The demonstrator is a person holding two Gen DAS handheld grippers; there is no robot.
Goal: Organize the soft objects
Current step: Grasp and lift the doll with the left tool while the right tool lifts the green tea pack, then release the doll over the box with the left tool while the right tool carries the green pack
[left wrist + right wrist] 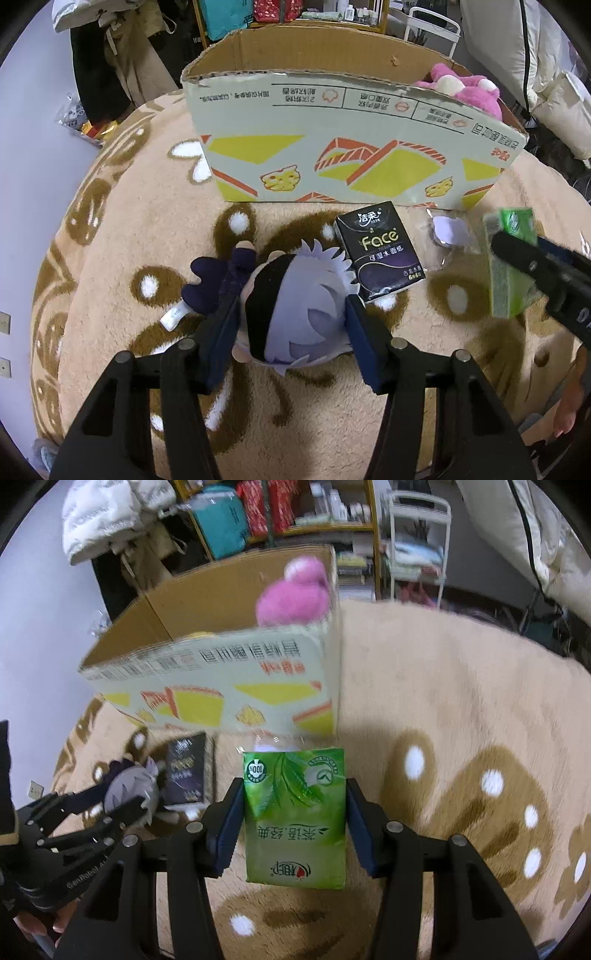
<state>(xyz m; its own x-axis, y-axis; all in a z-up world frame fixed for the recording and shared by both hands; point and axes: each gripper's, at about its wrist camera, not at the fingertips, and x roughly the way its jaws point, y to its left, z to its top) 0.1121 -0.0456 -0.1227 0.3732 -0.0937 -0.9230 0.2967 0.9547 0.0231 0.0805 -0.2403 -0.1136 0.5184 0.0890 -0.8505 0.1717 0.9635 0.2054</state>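
Note:
A plush doll (291,314) with pale lilac hair, a black blindfold and dark blue clothes lies on the beige rug (122,236). My left gripper (291,314) is shut on its head. It also shows in the right wrist view (133,786). My right gripper (293,808) is shut on a green tissue pack (295,816) and holds it above the rug, in front of the cardboard box (332,155). The green pack shows at the right in the left wrist view (511,266). A pink plush (465,90) sits in the box's right end.
A black "Face" tissue pack (380,251) lies on the rug just beyond the doll, touching its hair. A small lilac item in clear wrap (448,232) lies by the box front. Shelves (295,513), a white cart (417,542) and hanging clothes (107,48) stand behind.

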